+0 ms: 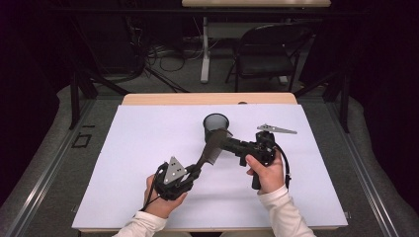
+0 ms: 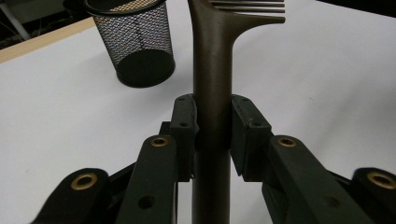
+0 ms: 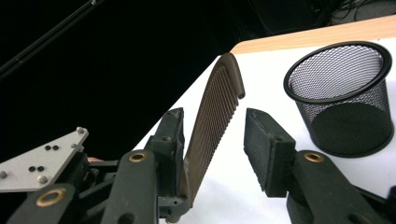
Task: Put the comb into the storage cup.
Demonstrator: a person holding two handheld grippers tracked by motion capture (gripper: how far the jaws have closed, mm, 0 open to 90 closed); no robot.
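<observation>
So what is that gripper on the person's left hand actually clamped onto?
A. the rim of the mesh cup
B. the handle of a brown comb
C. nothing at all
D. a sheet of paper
B: in the left gripper view the left gripper has its pads pressed against both sides of the handle of the comb, while the mesh cup stands apart behind it.

The person wears white long sleeves [image 1: 284, 210] with ribbed cuffs. The left gripper [image 1: 195, 170] is black, topped by a grey three-cornered plate [image 1: 175, 170] dotted with dark screws; a black cable loops from its rear. The right gripper [image 1: 225, 140] is black too, with its own grey plate [image 1: 276, 129] and a trailing cable [image 1: 285, 165]. Brass-coloured bushings [image 2: 159, 141] ring the pivots of the jaws' arms.
</observation>
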